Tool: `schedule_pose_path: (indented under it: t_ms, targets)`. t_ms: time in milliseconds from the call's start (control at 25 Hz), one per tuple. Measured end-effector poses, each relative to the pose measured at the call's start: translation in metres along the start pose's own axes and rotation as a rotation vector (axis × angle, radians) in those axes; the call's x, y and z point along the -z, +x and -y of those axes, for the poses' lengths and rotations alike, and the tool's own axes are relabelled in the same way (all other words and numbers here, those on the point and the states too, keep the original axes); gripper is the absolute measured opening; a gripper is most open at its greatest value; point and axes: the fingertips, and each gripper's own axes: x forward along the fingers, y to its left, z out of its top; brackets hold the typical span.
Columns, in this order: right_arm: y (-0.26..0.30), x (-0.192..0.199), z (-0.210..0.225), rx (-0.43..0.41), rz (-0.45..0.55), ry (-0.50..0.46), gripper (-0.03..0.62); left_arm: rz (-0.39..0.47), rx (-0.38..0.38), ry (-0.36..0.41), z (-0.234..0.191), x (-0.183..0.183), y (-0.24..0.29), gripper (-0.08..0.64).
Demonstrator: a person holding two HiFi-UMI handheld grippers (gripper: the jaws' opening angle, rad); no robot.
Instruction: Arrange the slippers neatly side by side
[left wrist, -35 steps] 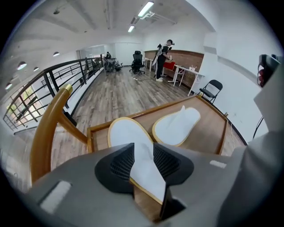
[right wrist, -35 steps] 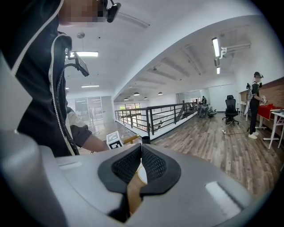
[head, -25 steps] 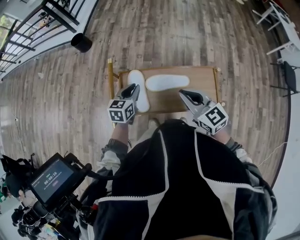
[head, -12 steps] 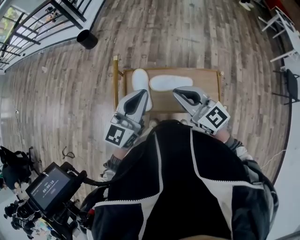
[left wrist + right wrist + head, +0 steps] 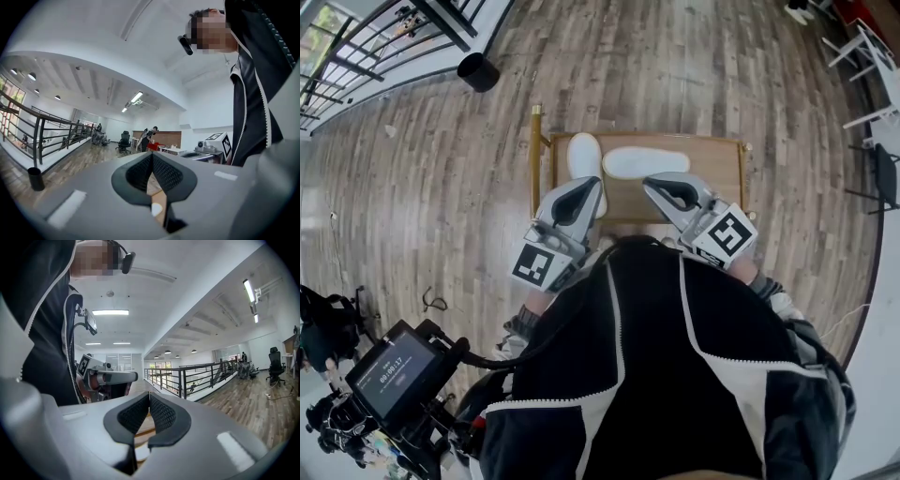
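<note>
Head view down onto table [image 5: 722,161]; gripper views level.

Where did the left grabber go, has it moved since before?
Yes. The left gripper has lifted and drawn back off the left slipper, toward the near edge of the tray.

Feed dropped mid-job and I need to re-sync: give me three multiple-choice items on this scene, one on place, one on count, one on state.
1. Where do the slippers lie? A on a shelf; B on the low wooden table; C in a box.
2. How many slippers show? A one; B two; C three.
3. How do the jaws of the left gripper stand? A shut, empty; B shut on a slipper; C wide open.
Key: 1 B, both lie on the tabletop in the head view. 2 B, one points away, the other lies crosswise. 3 A, the left gripper view shows its pads together with nothing between.
</note>
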Motion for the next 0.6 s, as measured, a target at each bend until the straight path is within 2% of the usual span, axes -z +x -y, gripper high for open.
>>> schedule_pose_path:
  t_ms: [120,200,280,400,600]
  targets:
    - [0.003,0.020,0.009,0.004,-0.065,0.008,0.027,-0.020,-0.002,-0.007,0.000,0.005,0.001,0.018]
    - [0.010,0.042,0.014,-0.008,-0.142,0.012,0.103,-0.011,0.006,-0.029,0.000,0.006,0.001,0.018]
    - [0.019,0.068,0.019,-0.017,-0.234,-0.021,0.138,0.011,0.017,-0.052,0.002,0.002,0.002,0.018]
    - [0.032,0.110,0.031,-0.031,-0.367,-0.071,0.169,-0.027,0.018,-0.036,0.002,0.010,0.001,0.018]
    - [0.049,0.186,0.077,-0.010,-0.567,-0.080,0.229,-0.026,0.015,-0.029,0.002,0.010,0.001,0.018]
